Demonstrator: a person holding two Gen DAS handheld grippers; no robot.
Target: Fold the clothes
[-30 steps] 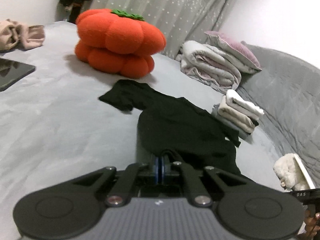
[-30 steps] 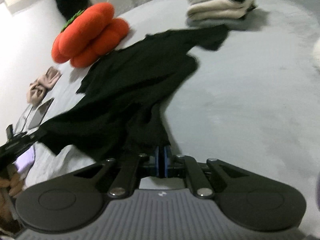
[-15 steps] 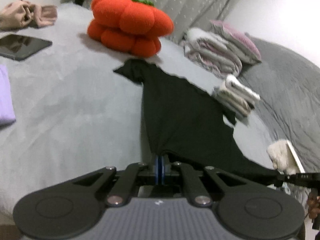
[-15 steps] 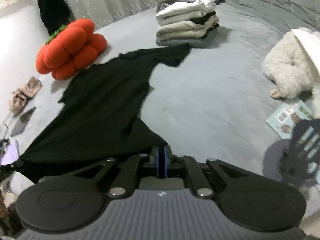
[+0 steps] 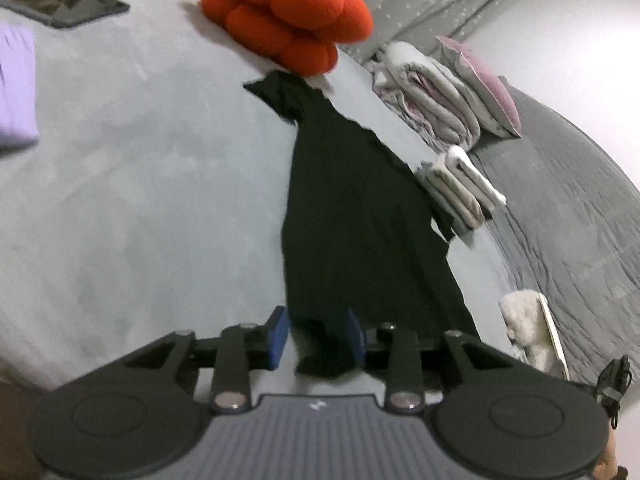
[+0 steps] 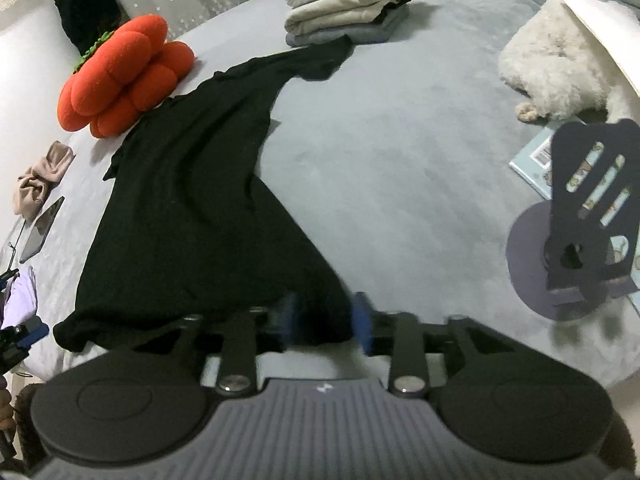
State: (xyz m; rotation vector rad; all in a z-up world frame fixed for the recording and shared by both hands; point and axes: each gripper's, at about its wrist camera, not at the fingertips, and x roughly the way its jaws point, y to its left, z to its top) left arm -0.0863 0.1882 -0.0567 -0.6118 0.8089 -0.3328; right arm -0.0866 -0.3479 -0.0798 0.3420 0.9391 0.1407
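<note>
Right wrist only: phone stand [image 6: 580,216]

The black garment [image 6: 192,216] has its near hem hidden behind the right gripper [image 6: 324,318], whose blue pads [image 6: 362,320] are blurred; the lilac cloth [image 5: 14,88] is cut off at the left edge

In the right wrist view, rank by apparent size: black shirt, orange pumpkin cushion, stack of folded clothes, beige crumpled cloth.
1. black shirt, by far the largest.
2. orange pumpkin cushion.
3. stack of folded clothes, slightly smaller, though it lies farther away, so true size is unsure.
4. beige crumpled cloth, smallest.
</note>
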